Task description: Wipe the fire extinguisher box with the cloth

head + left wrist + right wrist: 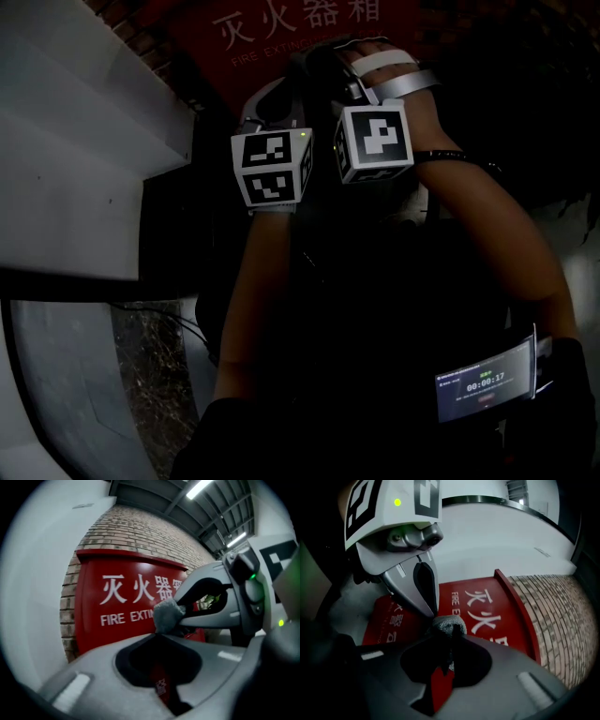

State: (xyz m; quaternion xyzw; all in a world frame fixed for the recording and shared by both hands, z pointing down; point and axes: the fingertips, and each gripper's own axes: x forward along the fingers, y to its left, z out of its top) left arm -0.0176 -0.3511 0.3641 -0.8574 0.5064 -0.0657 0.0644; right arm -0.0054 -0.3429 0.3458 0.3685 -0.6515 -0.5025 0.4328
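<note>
Fire extinguisher box [117,620], red, stands against the brick wall [140,531]. My right tool [451,637] pinches the grey cloth [449,623] before it. Left tool [157,635]: jaws together, tips at the cloth.

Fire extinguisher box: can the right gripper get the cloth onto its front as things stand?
Probably yes. The right gripper is shut on the cloth, facing the fire extinguisher box with nothing between; the left gripper also meets that cloth.

The head view looks steeply down over both forearms [258,281] at the fire extinguisher box [281,37]. Each gripper view faces its lettered front from close up. The right one is rolled sideways. Both share the cloth [166,615].
</note>
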